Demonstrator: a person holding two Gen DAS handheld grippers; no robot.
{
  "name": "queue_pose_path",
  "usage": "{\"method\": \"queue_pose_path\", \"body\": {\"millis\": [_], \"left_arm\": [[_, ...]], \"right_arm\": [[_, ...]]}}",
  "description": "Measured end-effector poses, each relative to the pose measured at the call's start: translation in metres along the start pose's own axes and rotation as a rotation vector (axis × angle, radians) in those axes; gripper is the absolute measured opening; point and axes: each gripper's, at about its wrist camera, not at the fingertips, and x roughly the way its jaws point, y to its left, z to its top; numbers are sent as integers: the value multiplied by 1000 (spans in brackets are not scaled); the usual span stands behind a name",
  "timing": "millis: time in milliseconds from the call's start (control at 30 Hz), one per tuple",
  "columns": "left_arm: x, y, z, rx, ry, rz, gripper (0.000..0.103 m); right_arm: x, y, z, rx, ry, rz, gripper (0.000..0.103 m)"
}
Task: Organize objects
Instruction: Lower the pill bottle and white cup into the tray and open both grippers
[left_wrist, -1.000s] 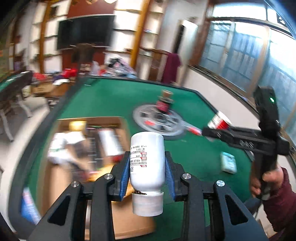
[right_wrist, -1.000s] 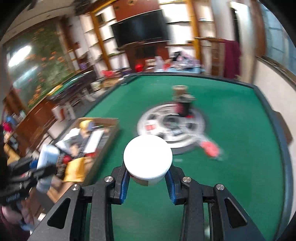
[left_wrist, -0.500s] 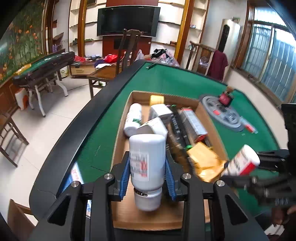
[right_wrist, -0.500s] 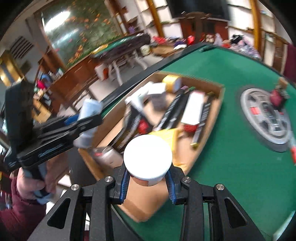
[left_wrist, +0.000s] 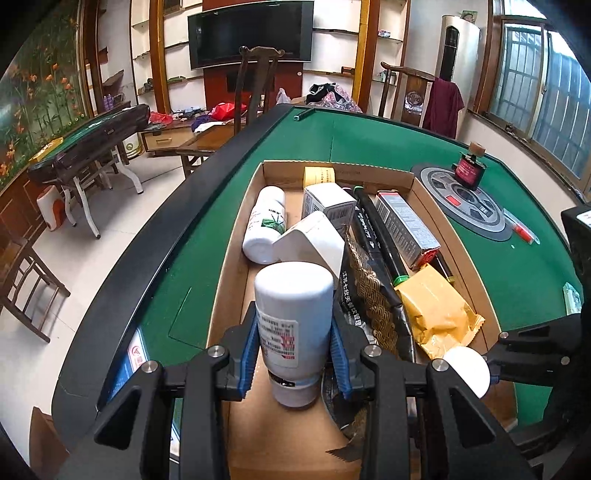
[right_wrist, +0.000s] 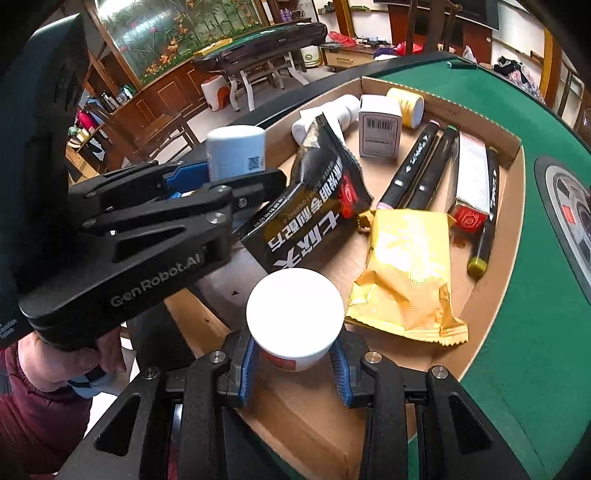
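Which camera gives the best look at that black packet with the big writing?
The right wrist view: the black packet faces it, printed side fully visible, propped in the box. The left wrist view shows it edge-on, half hidden behind the bottle.

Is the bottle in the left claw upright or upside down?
Upside down: the bottle points its cap toward the camera, base away, above the box.

We see a white bottle held cap-down over the near end of the cardboard box, its label facing us. A white jar with a red label hangs over the box's near right part. Inside lie a white bottle on its side, a white carton, black markers, a black pouch and a yellow pouch.
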Motion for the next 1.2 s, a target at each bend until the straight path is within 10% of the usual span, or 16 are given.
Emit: {"method": "queue_pose_path", "body": {"millis": [133,467,733,1200], "left_arm": [[1,-1,3,-9,-3,5,34],[-11,-3,9,-21,-32,32,81],[-17,-7,11,-16,-40,40,85],[-36,-34,19,31,-69,65,91]], "right_arm": [[1,5,2,-43,-15,-52,38],[2,19,3,-136,-48,-146,41],[-23,25,3,-142,-128,-153,72],[-82,-19,-12,8,-255,-149,85]]}}
